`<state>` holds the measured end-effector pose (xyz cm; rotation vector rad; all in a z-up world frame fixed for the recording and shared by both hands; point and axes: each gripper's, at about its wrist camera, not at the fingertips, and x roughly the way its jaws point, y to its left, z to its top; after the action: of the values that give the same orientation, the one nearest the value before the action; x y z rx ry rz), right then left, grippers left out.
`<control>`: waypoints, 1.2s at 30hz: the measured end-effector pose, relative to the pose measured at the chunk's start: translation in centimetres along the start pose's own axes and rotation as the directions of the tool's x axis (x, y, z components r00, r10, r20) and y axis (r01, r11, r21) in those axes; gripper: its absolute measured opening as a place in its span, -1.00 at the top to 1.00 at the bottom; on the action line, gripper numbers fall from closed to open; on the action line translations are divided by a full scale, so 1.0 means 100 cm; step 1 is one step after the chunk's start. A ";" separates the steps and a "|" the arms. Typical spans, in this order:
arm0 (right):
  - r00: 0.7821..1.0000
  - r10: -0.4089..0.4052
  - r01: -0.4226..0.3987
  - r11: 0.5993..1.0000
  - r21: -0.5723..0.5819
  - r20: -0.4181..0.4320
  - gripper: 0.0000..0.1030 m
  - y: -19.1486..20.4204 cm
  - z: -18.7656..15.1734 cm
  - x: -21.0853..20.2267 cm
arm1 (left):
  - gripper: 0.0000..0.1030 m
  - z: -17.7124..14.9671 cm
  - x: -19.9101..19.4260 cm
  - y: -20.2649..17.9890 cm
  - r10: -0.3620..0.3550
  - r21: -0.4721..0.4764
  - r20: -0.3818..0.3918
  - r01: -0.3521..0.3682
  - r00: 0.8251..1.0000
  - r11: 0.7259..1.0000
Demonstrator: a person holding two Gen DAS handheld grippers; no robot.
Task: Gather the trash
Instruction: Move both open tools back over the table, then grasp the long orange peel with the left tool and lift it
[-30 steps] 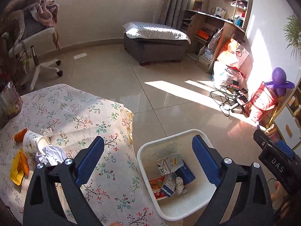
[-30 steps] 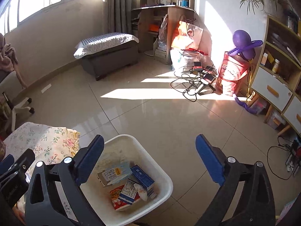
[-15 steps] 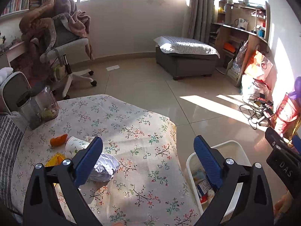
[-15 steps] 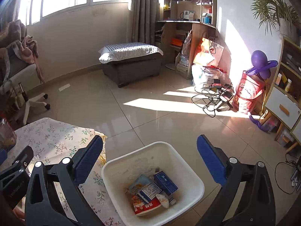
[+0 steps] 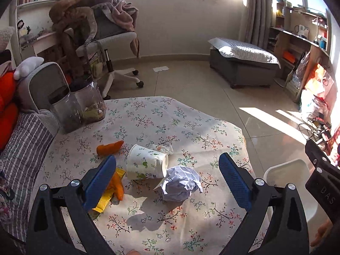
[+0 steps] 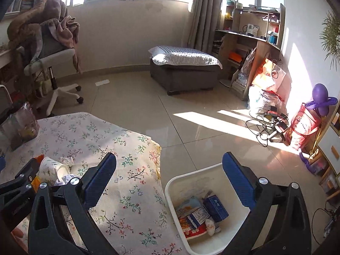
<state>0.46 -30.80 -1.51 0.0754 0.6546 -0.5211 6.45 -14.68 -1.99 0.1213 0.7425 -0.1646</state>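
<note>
Left gripper (image 5: 166, 178) swung from above the white bin (image 5: 284, 171) to over the desk (image 5: 191, 127), now framing paper cup (image 5: 146, 164) and crumpled paper (image 5: 181, 182).

The right gripper (image 5: 323, 182), seen from the left wrist camera at the frame's right edge, bears the pale letters "DAS" on its black body. Print on the cartons (image 6: 199, 214) in the bin (image 6: 172, 189) is too small to read.
</note>
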 end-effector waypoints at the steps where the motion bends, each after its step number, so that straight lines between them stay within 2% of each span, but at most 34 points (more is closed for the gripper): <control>1: 1.000 0.011 -0.011 1.000 -0.011 -0.004 -0.86 0.007 0.000 0.000 | -0.83 -0.002 0.003 0.008 0.012 -0.008 -0.008 -0.012 1.000 1.000; 11: 0.994 0.097 -0.101 0.988 -0.112 -0.042 -0.86 0.084 -0.010 0.001 | -0.83 -0.015 0.029 0.082 0.114 -0.051 -0.089 -0.119 0.990 0.992; 15: 0.990 0.128 -0.134 0.983 -0.129 -0.055 -0.86 0.106 -0.012 0.001 | -0.83 -0.021 0.054 0.110 0.083 -0.069 -0.168 -0.096 0.982 0.993; 17: 0.989 0.135 -0.142 0.981 -0.135 -0.061 -0.86 0.114 -0.013 0.002 | -0.83 -0.026 0.071 0.118 0.055 -0.071 -0.228 -0.073 0.972 0.995; 21: 0.987 0.136 -0.146 0.980 -0.134 -0.079 -0.86 0.119 -0.014 0.006 | -0.82 -0.039 0.110 0.130 -0.018 -0.111 -0.348 -0.022 0.937 0.994; 23: 0.987 0.138 -0.148 0.981 -0.124 -0.088 -0.86 0.118 -0.012 0.009 | -0.78 -0.043 0.125 0.127 -0.031 -0.095 -0.384 -0.006 0.923 0.995; 25: 0.986 0.140 -0.150 0.982 -0.112 -0.095 -0.87 0.117 -0.011 0.011 | -0.76 -0.047 0.137 0.122 -0.023 -0.062 -0.402 -0.002 0.916 0.998; 28: 0.984 0.143 -0.153 0.983 -0.100 -0.102 -0.87 0.116 -0.009 0.014 | -0.56 -0.053 0.154 0.118 -0.021 -0.041 -0.433 0.003 0.901 0.999; 30: 0.984 0.145 -0.155 0.983 -0.101 -0.105 -0.87 0.118 -0.009 0.016 | -0.33 -0.055 0.162 0.116 -0.048 -0.047 -0.444 0.030 0.895 0.998; 32: 0.983 0.146 -0.157 0.982 -0.105 -0.107 -0.87 0.121 -0.009 0.017 | 0.04 -0.058 0.170 0.116 -0.082 -0.060 -0.463 0.061 0.883 0.996; 34: 0.983 0.147 -0.159 0.981 -0.109 -0.111 -0.87 0.123 -0.009 0.018 | 0.32 -0.060 0.171 0.121 -0.083 -0.069 -0.472 0.057 0.878 0.996; 36: 0.982 0.147 -0.160 0.981 -0.111 -0.117 -0.86 0.124 -0.010 0.020 | 0.44 -0.058 0.168 0.130 -0.149 -0.131 -0.473 0.098 0.868 0.987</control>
<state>7.23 -20.62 -4.67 0.0406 0.7781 -0.3296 17.33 -2.74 -16.97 0.0130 1.2597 -0.2213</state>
